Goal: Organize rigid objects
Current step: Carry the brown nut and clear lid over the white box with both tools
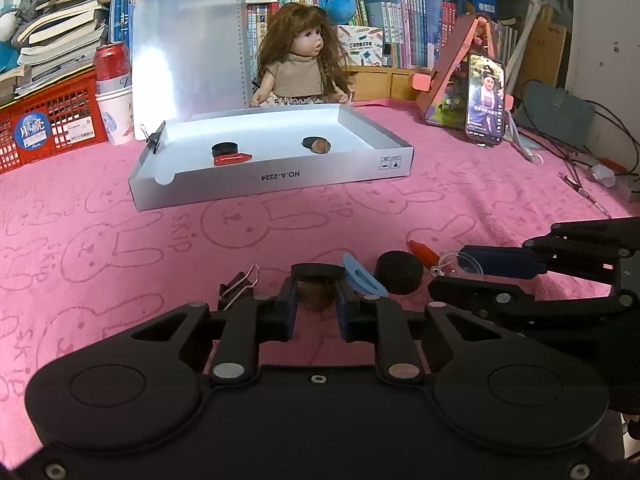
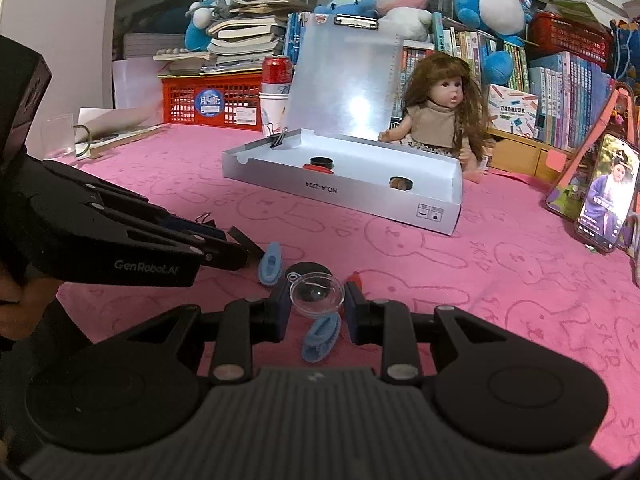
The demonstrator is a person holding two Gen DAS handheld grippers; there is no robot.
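My left gripper (image 1: 317, 294) is shut on a brown round piece with a black lid (image 1: 317, 282), low over the pink cloth. My right gripper (image 2: 317, 298) is shut on a clear plastic half-sphere (image 2: 317, 294); it also shows in the left wrist view (image 1: 456, 262). A black disc (image 1: 400, 272), a blue oval piece (image 1: 362, 276), a red piece (image 1: 424, 252) and a black binder clip (image 1: 236, 288) lie on the cloth near the grippers. A second blue piece (image 2: 321, 338) lies under my right gripper. The white box (image 1: 272, 182) holds a black ring (image 1: 225, 147), a red piece (image 1: 232, 158) and a brown piece (image 1: 318, 145).
A doll (image 1: 300, 56) sits behind the box. A phone on a stand (image 1: 485, 100) is at the right, with cables and pens (image 1: 584, 192) beyond. A red crate (image 1: 48, 124), a can on paper cups (image 1: 114, 92) and bookshelves line the back.
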